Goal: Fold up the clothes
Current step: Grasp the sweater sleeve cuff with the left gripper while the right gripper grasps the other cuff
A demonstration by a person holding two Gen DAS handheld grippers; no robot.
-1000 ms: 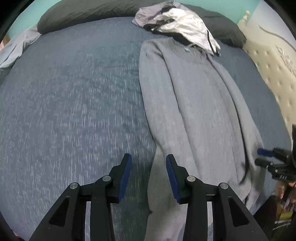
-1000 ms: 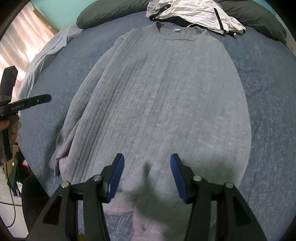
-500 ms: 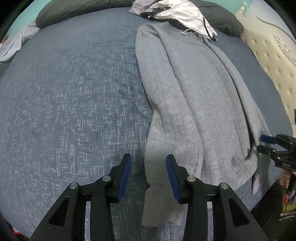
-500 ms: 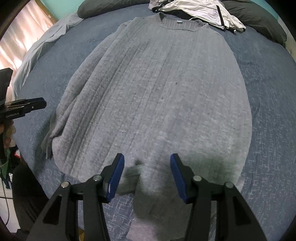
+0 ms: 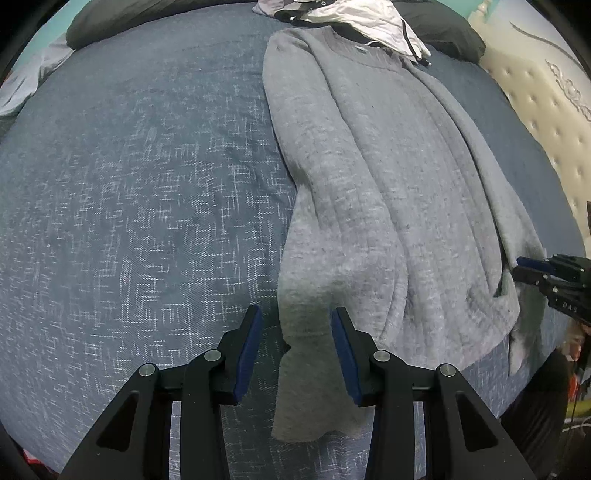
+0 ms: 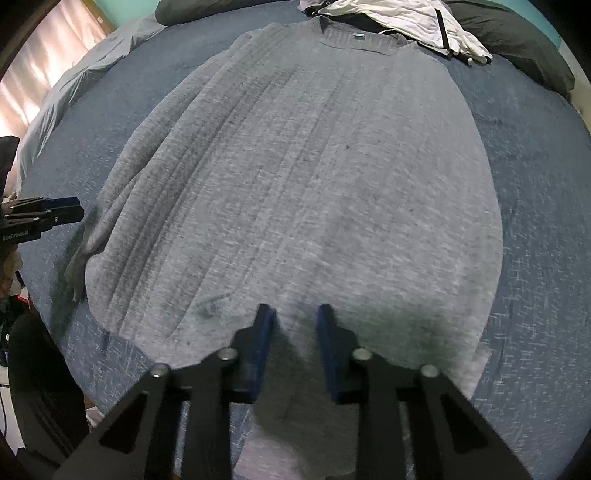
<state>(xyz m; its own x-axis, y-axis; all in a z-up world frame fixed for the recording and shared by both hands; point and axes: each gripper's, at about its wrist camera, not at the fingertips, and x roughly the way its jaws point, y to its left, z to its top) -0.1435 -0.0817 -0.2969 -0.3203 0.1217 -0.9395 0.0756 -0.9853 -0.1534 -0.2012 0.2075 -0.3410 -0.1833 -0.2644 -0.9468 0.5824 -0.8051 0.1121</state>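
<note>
A grey knit sweater [image 5: 388, 184] [image 6: 314, 166] lies flat, face down, on the blue bedspread [image 5: 129, 221], collar at the far end. My left gripper [image 5: 295, 347] hangs open just above the cuff end of one long sleeve [image 5: 310, 387], which runs between its blue pads without touching them. It also shows at the left edge of the right wrist view as the left gripper [image 6: 79, 208]. My right gripper [image 6: 297, 332] points down at the hem; its jaws are closing, blurred, with sweater fabric in the gap. The right gripper [image 5: 519, 266] also shows beside the other sleeve.
A white and grey jacket [image 5: 354, 14] [image 6: 406, 14] lies crumpled at the collar end, over dark pillows [image 6: 517, 33]. A cream tufted headboard [image 5: 546, 122] borders the bed's right side. A pale sheet [image 6: 74, 92] and a curtain [image 6: 48, 66] sit far left. The bed's near edge runs below both grippers.
Both grippers have come lower and closer to the sweater. The left one has reached the sleeve's cuff end. The right gripper's jaws have narrowed to about half their earlier gap.
</note>
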